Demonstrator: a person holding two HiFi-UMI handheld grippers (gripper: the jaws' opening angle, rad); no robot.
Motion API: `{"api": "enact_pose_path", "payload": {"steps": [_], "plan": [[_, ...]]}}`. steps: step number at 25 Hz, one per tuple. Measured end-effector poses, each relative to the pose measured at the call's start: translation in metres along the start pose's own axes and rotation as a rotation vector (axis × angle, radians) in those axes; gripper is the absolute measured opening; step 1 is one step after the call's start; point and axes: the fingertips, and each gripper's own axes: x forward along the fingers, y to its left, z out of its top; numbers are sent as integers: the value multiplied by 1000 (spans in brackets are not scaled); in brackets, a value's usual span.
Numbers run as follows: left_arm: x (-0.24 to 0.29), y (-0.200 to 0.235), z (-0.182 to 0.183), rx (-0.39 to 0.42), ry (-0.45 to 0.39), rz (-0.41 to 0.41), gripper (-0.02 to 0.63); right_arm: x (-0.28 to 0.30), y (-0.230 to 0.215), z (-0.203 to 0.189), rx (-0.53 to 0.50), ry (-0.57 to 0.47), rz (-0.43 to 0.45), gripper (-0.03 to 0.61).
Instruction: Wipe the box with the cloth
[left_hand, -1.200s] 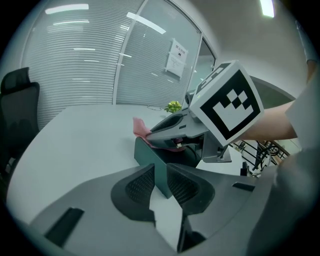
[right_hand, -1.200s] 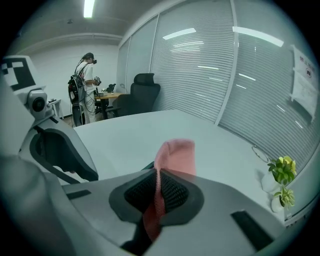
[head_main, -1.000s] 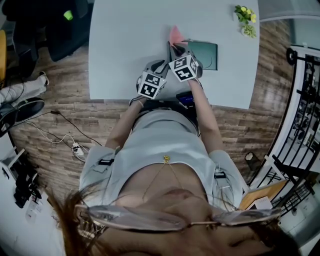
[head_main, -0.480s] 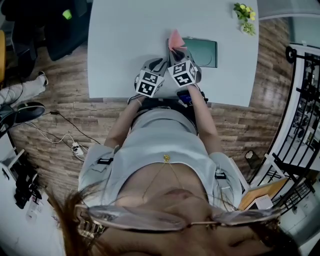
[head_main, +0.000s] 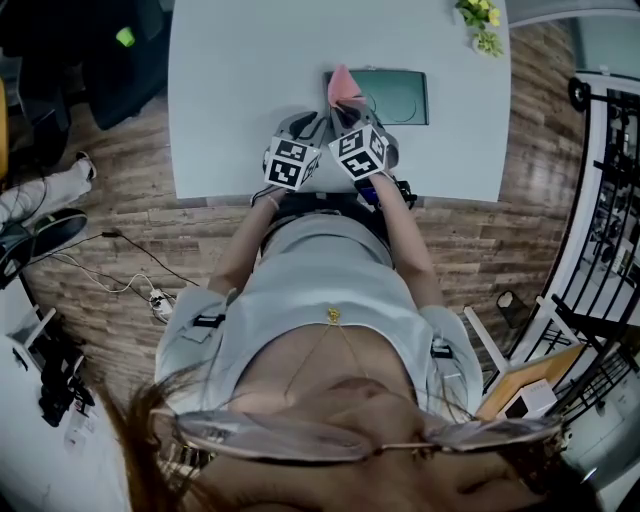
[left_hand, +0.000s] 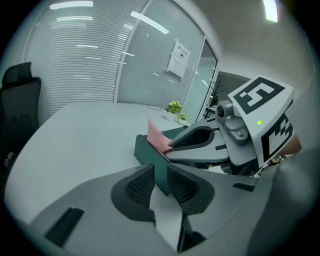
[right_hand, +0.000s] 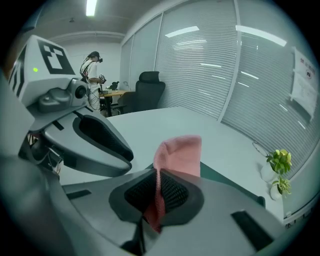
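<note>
Box (head_main: 397, 97) lying on table (head_main: 235, 80), my left claw (left_hand: 160, 178) pinching the box's corner, my right claw (right_hand: 159, 193) clamping pink cloth (right_hand: 180, 154), cloth sticking up over the box's left end.

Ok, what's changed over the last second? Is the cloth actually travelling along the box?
The right gripper, shut on the pink cloth, has drawn back a little toward the person along the left end of the box, carrying the cloth with it. Nothing was taken hold of or let go. The left gripper stays clamped on the box's near corner, and the box has not shifted on the table.
</note>
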Motion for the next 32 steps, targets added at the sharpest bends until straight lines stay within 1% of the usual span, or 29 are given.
{"api": "enact_pose_path", "payload": {"steps": [2, 7, 14, 18, 25, 32], "plan": [[0, 0, 0, -1, 0, 1, 75, -2, 2, -2, 0, 10, 13, 26], [-2, -2, 2, -2, -4, -3, 76, -7, 10, -7, -45, 35, 28, 26], [-1, -7, 4, -7, -11, -5, 76, -7, 10, -8, -66, 14, 4, 26], [0, -12, 4, 4, -7, -10, 75, -8, 2, -11, -56, 9, -22, 26], [4, -18, 3, 11, 7, -25, 75, -14, -22, -29, -59, 30, -100, 26], [9, -25, 5, 32, 10, -35, 76, -23, -43, -43, -18, 36, -147, 26]]}}
